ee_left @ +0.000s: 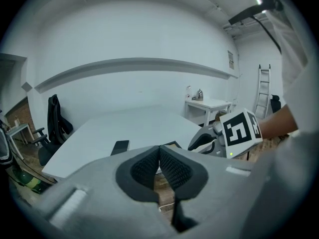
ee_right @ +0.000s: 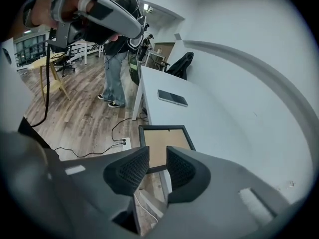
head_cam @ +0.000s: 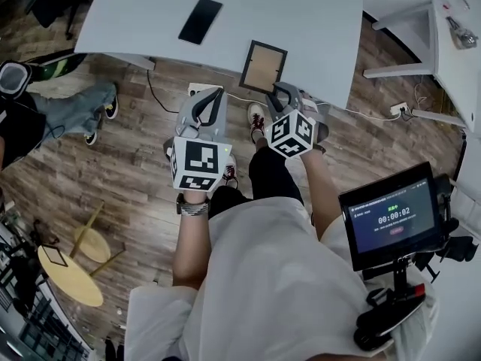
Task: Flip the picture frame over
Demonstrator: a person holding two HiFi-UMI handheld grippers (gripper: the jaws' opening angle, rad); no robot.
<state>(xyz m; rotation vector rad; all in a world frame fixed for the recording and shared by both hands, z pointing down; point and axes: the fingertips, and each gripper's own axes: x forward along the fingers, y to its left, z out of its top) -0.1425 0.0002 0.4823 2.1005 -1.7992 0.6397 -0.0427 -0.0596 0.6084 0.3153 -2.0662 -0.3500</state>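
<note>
Picture frame lies flat, brown backing up, at the near edge of the white bench. Right gripper is just short of it, fingers partly apart, nothing between them. Left gripper has fingers pressed together, empty. Frame judged light, stiff and thin; the hidden face may be glass, hence fragile. Best hold: near rim at the bench edge, pinched across its thickness.

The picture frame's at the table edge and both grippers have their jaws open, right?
No. Only the right gripper is open; the left gripper view shows the left gripper with jaws together, empty. The picture frame is at the table edge.
</note>
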